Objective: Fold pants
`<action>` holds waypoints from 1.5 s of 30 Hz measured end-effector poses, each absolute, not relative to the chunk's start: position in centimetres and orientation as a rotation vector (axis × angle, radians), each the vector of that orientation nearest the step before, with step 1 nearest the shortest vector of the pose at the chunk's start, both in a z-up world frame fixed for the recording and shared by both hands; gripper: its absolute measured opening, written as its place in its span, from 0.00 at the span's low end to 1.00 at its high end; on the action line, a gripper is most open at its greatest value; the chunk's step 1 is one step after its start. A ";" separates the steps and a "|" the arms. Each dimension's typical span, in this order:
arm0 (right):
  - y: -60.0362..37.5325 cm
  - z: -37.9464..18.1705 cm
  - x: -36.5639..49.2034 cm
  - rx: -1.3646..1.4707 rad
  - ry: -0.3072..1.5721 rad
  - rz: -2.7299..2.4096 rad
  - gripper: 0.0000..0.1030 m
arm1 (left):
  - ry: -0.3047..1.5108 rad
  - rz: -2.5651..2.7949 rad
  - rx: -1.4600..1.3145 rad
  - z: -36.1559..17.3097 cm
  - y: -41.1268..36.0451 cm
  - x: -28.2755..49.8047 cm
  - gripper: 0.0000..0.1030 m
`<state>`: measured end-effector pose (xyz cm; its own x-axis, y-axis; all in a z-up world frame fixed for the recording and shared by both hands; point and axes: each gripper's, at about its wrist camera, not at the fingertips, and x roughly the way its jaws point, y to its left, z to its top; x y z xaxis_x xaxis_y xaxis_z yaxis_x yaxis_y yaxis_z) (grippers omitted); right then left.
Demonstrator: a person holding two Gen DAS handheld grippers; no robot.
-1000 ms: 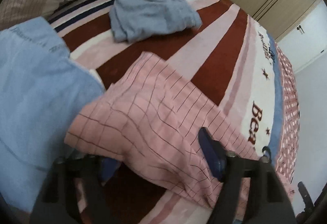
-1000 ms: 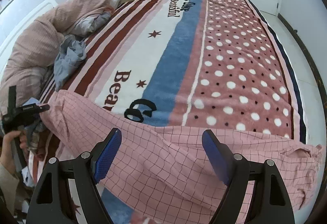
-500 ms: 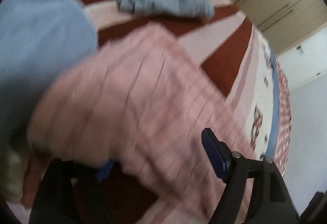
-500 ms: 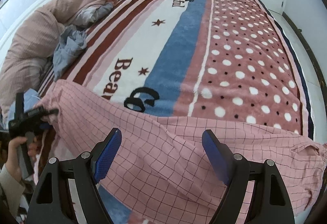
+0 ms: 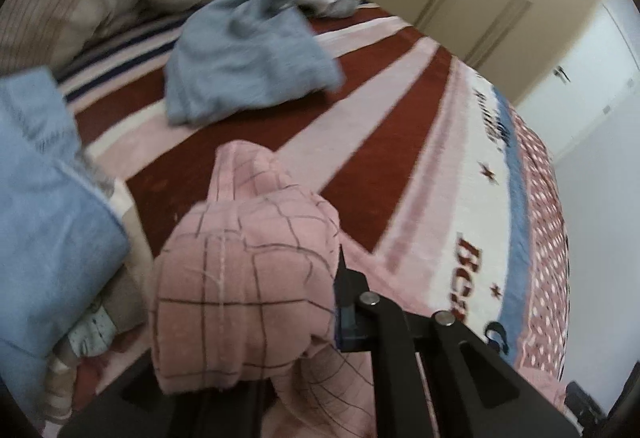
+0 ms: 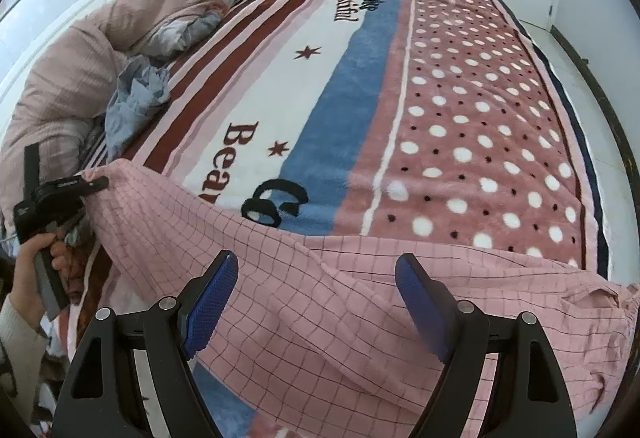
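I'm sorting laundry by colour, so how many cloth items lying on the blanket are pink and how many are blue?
Pink: 1, the checked pants, one end bunched in the left gripper
Blue: 2, a crumpled blue garment near the duvet and a light blue garment at the left edge
Total: 3

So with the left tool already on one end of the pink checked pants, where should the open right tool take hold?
Probably the far end of the pink checked pants, at the gathered opening. That edge lies loose on the blanket, so the right tool could come in low from the right. The left tool pins the opposite end.
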<state>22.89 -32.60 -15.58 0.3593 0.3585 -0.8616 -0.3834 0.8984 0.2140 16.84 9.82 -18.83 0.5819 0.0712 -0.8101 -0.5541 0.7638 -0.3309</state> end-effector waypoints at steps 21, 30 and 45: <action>-46.3 -12.3 18.5 0.120 1.025 0.300 0.76 | 1.025 -0.064 -0.373 -17.4 -11.4 19.8 0.06; -48.5 -14.1 16.5 0.151 1.063 0.285 0.76 | 1.182 -0.176 -0.384 -21.6 -15.0 18.0 0.49; -33.7 -15.0 17.2 0.072 1.116 0.480 0.76 | 1.152 -0.026 -0.254 -16.3 -4.1 13.9 0.60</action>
<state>17.23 -33.71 -15.01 0.3486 0.4057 -0.8449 -0.3349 0.8958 0.2920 13.88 -4.10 -16.30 0.4094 -0.1507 -0.8998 -0.1100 0.9709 -0.2127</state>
